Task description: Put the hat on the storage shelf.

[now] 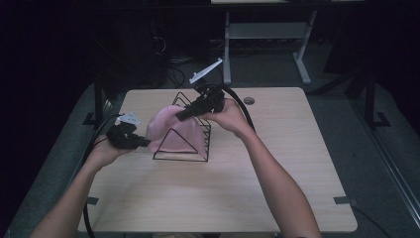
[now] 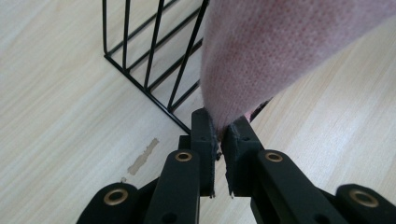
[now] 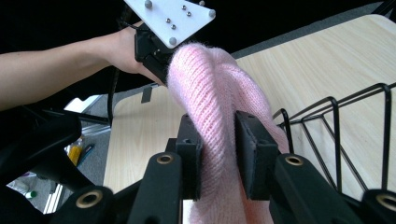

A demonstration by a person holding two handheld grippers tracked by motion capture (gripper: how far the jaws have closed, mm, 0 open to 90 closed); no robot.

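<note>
From above, you held the pink knit hat (image 1: 171, 130) over the wire rack (image 1: 198, 141) on the surface (image 1: 277, 163). Your left tool (image 2: 219, 133) pinched its edge. Your right tool (image 3: 218, 140) clamped its ribbed fold.

We see the pink knitted hat (image 1: 171, 130), soft and ribbed, stretched out and draped over the black wire rack (image 1: 190, 148) on the worktop (image 1: 277, 163).

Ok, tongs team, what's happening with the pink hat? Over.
Left tongs shut on pink hat edge. Right tongs shut on its knit fold. Hat stretched between them over wire rack. Rack wires close underneath.
</note>
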